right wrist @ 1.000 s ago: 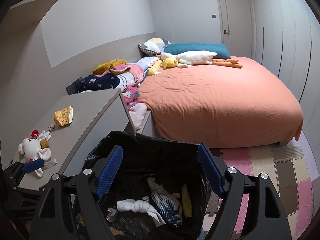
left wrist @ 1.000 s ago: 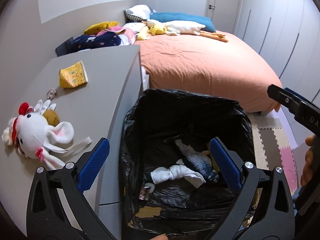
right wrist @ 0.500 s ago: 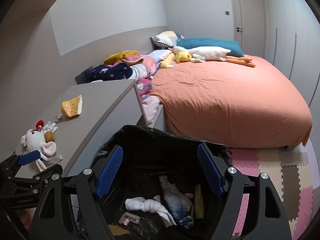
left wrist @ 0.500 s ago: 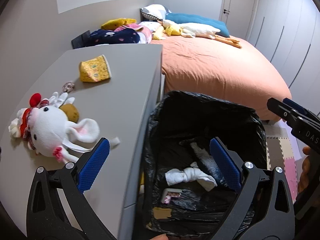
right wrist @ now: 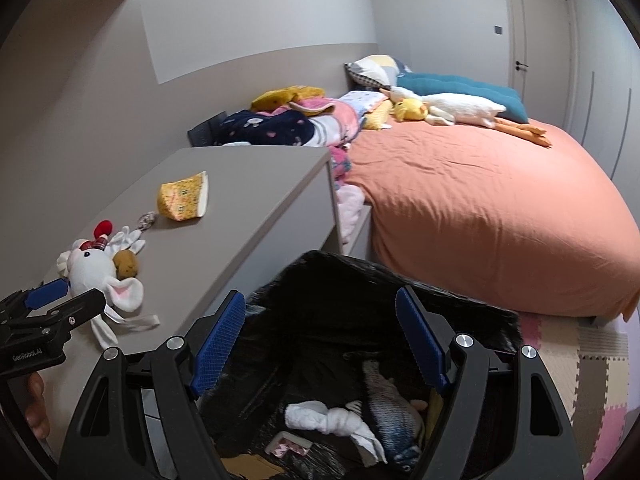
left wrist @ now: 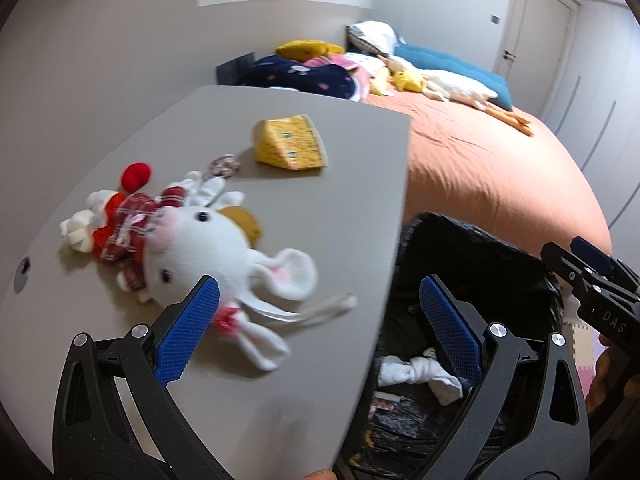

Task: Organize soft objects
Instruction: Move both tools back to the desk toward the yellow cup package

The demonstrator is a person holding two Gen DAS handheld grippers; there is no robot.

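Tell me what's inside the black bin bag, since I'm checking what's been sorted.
Inside the bin bag: a knotted white cloth, a grey fish toy, some scraps. Anything beneath them is covered.

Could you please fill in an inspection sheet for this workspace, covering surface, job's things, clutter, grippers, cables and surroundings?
Surface: grey cabinet top, mostly bare.
Job's things: white plush rabbit lying on the top; yellow cheese-shaped plush farther back; black-lined bin beside the cabinet holds a knotted white cloth and a fish plush.
Clutter: small keyring charm near the rabbit; scraps at the bin's bottom.
Grippers: left gripper open, one finger over the rabbit; right gripper open and empty above the bin.
Cables: nothing seen.
Surroundings: bed with orange cover, piled bedding, goose plush, foam floor mat.
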